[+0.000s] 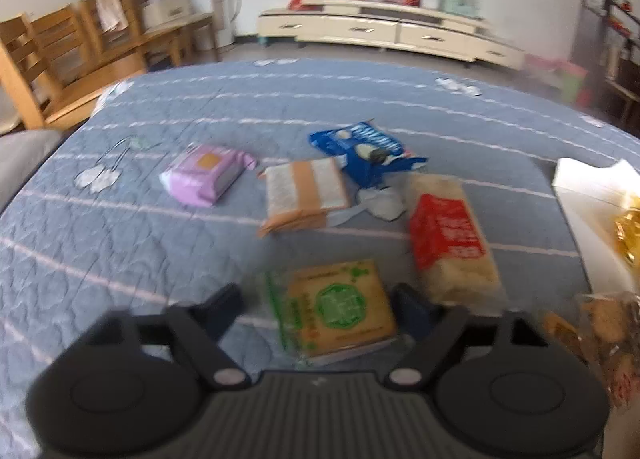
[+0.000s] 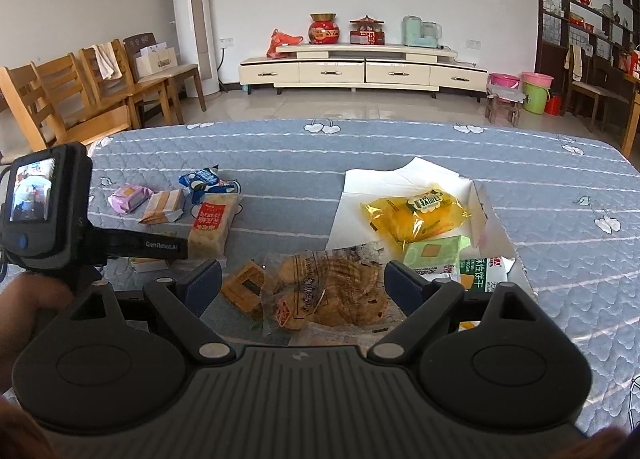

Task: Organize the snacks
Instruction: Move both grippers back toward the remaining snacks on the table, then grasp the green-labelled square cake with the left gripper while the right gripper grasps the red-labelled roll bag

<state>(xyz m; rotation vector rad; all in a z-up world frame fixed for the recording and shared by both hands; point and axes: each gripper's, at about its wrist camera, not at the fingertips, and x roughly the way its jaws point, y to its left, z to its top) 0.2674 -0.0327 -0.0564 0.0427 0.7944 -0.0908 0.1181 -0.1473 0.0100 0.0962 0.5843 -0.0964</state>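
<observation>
Covering table: blue quilted cloth

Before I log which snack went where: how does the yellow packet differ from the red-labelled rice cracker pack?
The yellow packet lies inside the white box; the red-labelled pack lies on the blue quilt, outside it. The yellow packet is crinkly and shiny with a green label; the red-labelled pack is a long, pale block. Both are sealed snacks lying flat, and no gripper touches either.

Blue-grey quilted cover with white stripes; yellow wrapper; red-and-cream pack; lilac packet.
</observation>
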